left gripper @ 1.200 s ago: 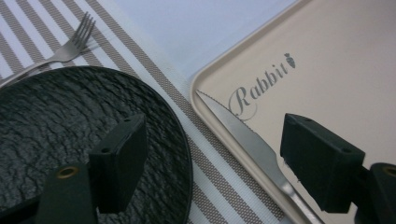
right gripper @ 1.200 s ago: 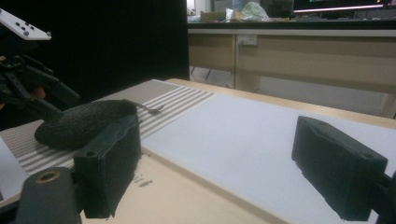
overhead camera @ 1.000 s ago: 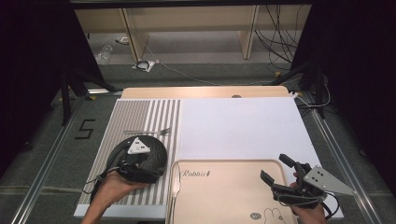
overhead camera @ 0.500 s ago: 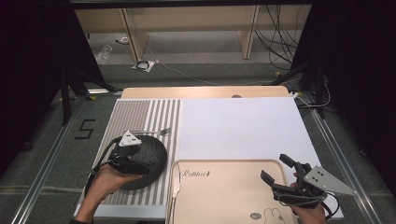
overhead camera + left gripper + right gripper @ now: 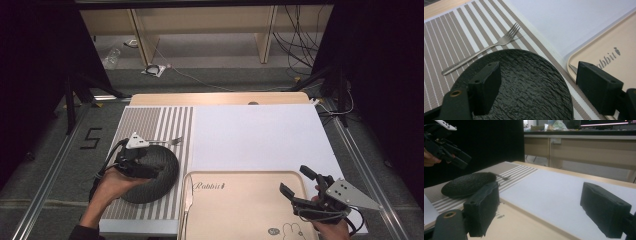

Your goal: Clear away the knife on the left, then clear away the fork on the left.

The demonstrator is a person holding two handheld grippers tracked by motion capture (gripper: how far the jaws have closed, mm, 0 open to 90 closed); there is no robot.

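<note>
striped mat [image 5: 150,120] bears plate [image 5: 155,175] under left claw [image 5: 142,162].

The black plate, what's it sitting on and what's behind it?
The black plate lies on the striped placemat; a fork rests on the mat just behind it. Whatever lies beneath the plate is covered.

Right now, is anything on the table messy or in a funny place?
Nothing is spilled or broken. One thing looks a bit odd: the fork lies slanted on the striped mat behind the black plate, not beside it. A knife rests along the left edge of the tray.
</note>
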